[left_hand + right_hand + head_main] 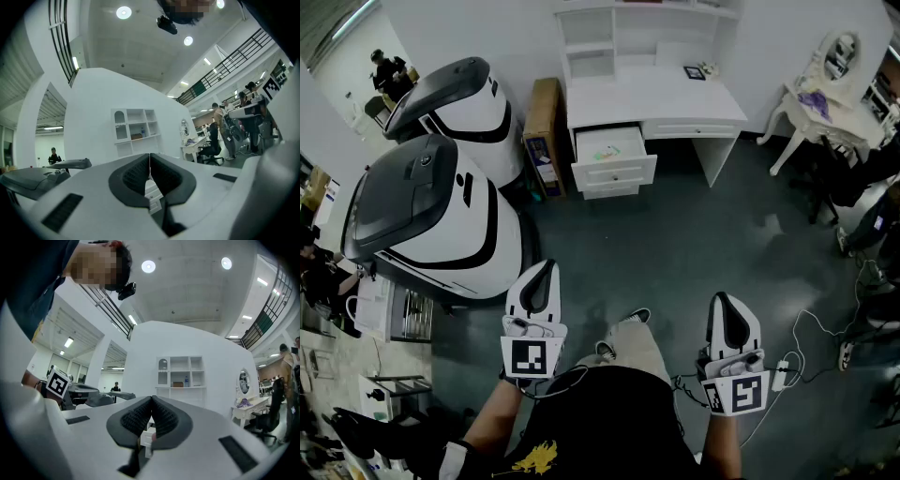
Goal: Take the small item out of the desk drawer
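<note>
Desk drawer: small item far from fingers

Near pod, far pod left; cardboard box; vanity table right.

The left gripper is held low in front of the body, pointing level ahead, its fingers pressed together with nothing between them. The right gripper is well apart beside it, tipped slightly upward, its fingers closed and empty too. The left forearm and right forearm reach forward, a knee between them
</note>
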Tool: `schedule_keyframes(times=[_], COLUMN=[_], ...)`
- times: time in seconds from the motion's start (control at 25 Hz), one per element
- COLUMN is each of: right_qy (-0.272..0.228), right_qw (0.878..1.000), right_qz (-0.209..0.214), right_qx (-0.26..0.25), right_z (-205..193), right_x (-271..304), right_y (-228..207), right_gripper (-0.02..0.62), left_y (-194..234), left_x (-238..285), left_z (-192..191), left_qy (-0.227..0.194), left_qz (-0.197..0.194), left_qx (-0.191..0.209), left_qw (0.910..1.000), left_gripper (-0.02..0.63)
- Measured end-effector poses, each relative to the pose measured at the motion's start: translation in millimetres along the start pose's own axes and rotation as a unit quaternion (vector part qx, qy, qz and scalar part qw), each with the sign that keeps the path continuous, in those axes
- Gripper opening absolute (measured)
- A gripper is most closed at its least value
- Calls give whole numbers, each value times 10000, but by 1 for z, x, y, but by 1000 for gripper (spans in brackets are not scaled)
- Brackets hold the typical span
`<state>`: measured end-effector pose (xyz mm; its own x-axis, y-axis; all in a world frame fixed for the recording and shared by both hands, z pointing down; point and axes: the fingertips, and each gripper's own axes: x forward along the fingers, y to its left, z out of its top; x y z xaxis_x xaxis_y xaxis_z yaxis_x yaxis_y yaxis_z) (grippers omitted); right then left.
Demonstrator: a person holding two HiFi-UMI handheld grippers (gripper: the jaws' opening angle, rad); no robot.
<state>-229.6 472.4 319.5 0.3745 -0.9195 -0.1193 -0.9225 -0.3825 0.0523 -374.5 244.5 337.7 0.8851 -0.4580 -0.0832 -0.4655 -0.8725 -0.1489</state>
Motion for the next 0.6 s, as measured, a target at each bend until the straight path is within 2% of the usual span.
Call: schedule_keyframes(times=[0.2,0.24,0.32,0.36,0.52,0.6], right_qy=[48,85,140,169,340,391], right_qw=[9998,9998,9998,9997,9993,9991], right_qz=[-101,-129,-143,-127,-114,-43], right_qx=[147,117,83,78,-97,-125], right_z=[1,3,6,7,1,-4], right_x=[-6,-4,2,6,30,44], right_y=[12,11,9,9,10,16], right_gripper=[12,12,12,12,12,37], left_y=[26,30,36,39,68,86], left_x=[-14,-16,-17,-18,-30,-32], left_z=[-3,-2,1,0,-19,-33], left_qy=[-33,-14,14,14,143,384], left_qz=[190,197,73,87,586,694], left_qx=[-37,188,1062,1205,277,226], left_qw=[9998,9996,9943,9927,9978,9966], left_gripper=[14,14,14,14,14,14])
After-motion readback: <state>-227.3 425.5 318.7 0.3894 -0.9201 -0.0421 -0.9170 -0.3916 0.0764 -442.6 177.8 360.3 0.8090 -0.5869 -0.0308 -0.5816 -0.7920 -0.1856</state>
